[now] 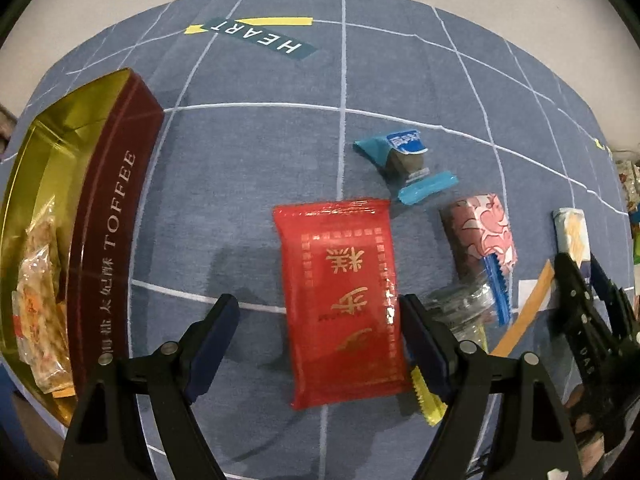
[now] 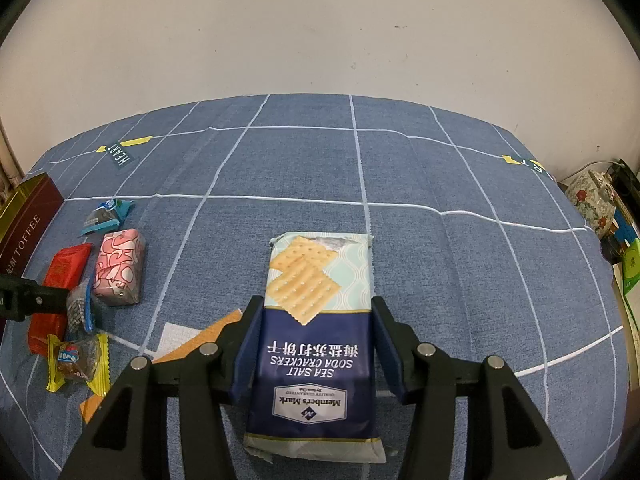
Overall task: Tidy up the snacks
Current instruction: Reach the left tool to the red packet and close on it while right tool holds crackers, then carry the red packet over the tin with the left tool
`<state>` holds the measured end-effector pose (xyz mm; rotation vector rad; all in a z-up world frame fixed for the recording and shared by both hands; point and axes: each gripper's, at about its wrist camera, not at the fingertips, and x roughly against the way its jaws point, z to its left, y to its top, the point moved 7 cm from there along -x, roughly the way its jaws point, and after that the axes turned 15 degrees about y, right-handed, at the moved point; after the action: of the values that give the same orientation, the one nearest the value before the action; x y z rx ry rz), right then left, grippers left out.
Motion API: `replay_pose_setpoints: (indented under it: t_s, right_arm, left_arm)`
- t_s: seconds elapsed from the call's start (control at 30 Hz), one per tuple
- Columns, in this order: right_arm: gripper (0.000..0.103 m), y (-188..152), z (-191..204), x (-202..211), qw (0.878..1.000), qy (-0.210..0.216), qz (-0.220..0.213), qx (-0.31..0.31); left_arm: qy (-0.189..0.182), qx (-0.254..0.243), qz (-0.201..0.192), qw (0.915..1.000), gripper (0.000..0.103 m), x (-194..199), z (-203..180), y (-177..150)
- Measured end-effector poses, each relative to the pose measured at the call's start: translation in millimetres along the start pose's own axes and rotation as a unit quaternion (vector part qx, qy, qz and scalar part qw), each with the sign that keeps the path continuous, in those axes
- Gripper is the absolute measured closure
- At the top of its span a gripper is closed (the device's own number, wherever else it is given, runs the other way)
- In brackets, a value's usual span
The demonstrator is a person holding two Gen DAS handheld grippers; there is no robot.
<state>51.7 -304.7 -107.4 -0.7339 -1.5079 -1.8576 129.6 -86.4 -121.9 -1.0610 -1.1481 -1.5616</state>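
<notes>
- Left wrist view: the left gripper [image 1: 318, 330] points down at the blue grid cloth [image 1: 248, 184] with its jaws spread wide. The red packet [image 1: 340, 300] lies flat between them, closer to the right-hand jaw, whose pad sits at the packet's edge; a clear gap remains on the left-hand side, so nothing is pinched.
- Beyond the jaws and slightly right lies a blue-wrapped candy [image 1: 404, 164]. Right of the right-hand jaw sit a pink patterned packet [image 1: 480, 236] and a clear wrapper [image 1: 464, 308]; a yellow wrapper edge [image 1: 426, 400] peeks out beneath that jaw.
- Far left of the jaws stands the open toffee box [image 1: 116, 216], gold inside, with wrapped snacks [image 1: 40, 292] in it.
- Right wrist view: the right gripper [image 2: 318, 340] has its jaws pressed on both long sides of the soda cracker pack [image 2: 316, 320], which runs lengthwise between them and extends past the tips.
- Left of these jaws lie the pink patterned packet [image 2: 120, 268], the red packet [image 2: 60, 280], the blue-wrapped candy [image 2: 106, 216] and a yellow-wrapped candy [image 2: 76, 360].
</notes>
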Motion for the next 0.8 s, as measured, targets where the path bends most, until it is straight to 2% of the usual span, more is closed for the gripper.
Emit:
replay_pose_setpoints:
  t_s: [0.07, 0.13, 0.5, 0.63, 0.8]
  right_arm:
    - [0.049, 0.1, 0.2, 0.2, 1.000, 0.000, 0.000, 0.000]
    - [0.049, 0.1, 0.2, 0.2, 1.000, 0.000, 0.000, 0.000]
    - [0.049, 0.8, 0.3, 0.2, 1.000, 0.000, 0.000, 0.000]
    - [0.049, 1.1, 0.6, 0.4, 1.000, 0.000, 0.000, 0.000]
    - [0.049, 1.1, 0.6, 0.5, 1.000, 0.000, 0.000, 0.000]
  left_arm:
    - [0.004, -0.003, -0.004, 1.0000, 0.037, 0.2, 3.9, -4.5]
    - [0.014, -0.013, -0.009, 0.9998, 0.042, 0.3, 4.7, -5.7]
    - [0.015, -0.025, -0.017, 0.9994, 0.047, -2.2, -4.3, -2.7]
    - [0.014, -0.030, -0.021, 0.9992, 0.057, 2.1, 2.0, -4.4]
    - [0.013, -0.035, -0.021, 0.9991, 0.060, 5.5, 5.2, -7.3]
